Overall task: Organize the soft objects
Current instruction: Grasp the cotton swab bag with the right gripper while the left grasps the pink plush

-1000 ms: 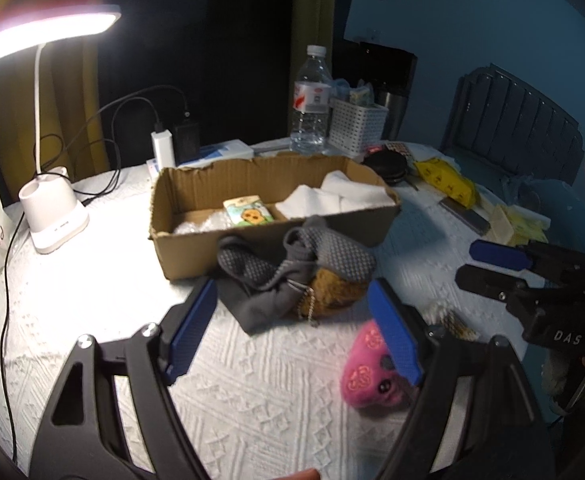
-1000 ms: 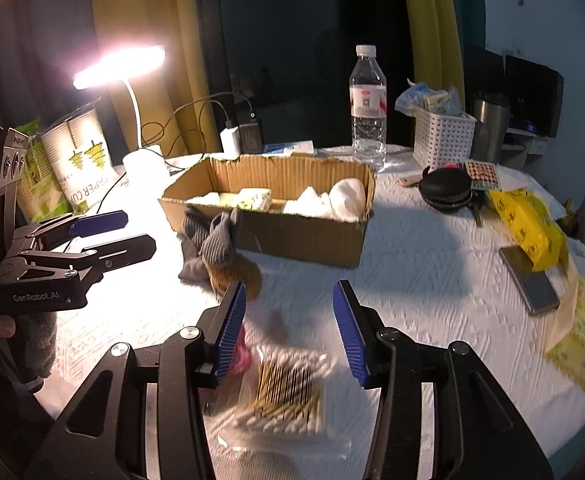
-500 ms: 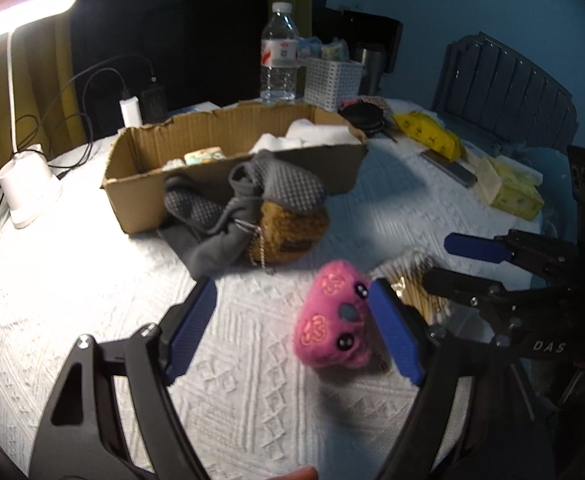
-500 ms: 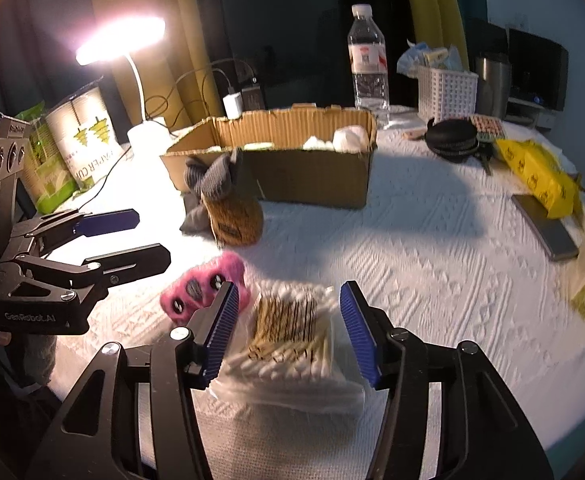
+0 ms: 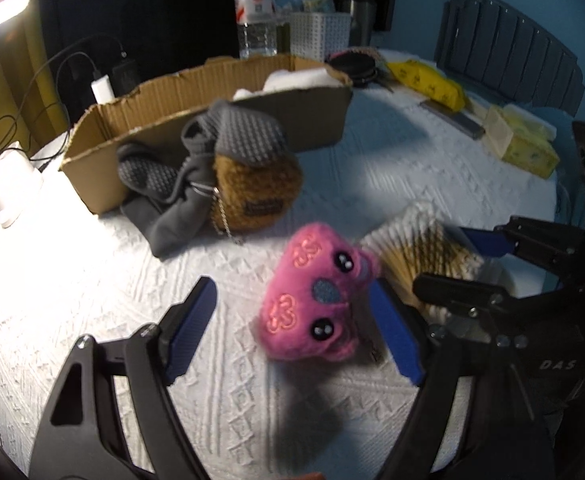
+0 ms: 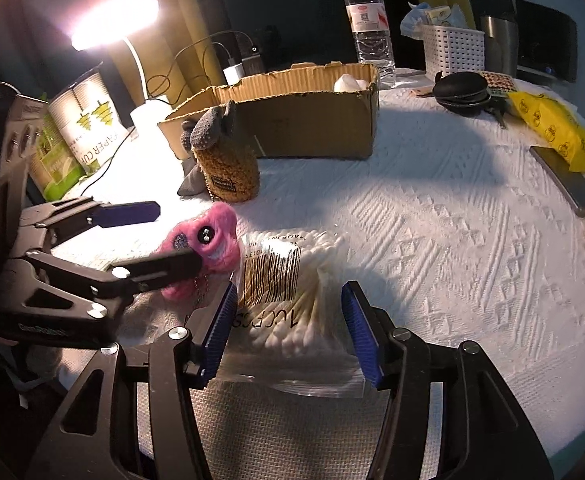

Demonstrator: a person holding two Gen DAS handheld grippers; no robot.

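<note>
Claws had both dropped closer: the left claw (image 5: 292,328) gaped around the pink plush (image 5: 312,300), untouched on the bench (image 6: 432,220); the right claw (image 6: 288,332), just widened, straddled the cotton-swab bag (image 6: 292,304), pads clear. Grasps looked imminent.

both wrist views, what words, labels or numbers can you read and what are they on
"PAPER CUP" on the paper cup pack.
"DAS" on the right hand-held gripper.
"GenRobot", blurred, on the left hand-held gripper.
"MADE IN" upside down, plus a barcode, on the cotton swab bag; its other print is too distorted.
Water bottle label and brown pouch tag: too small to read.
</note>
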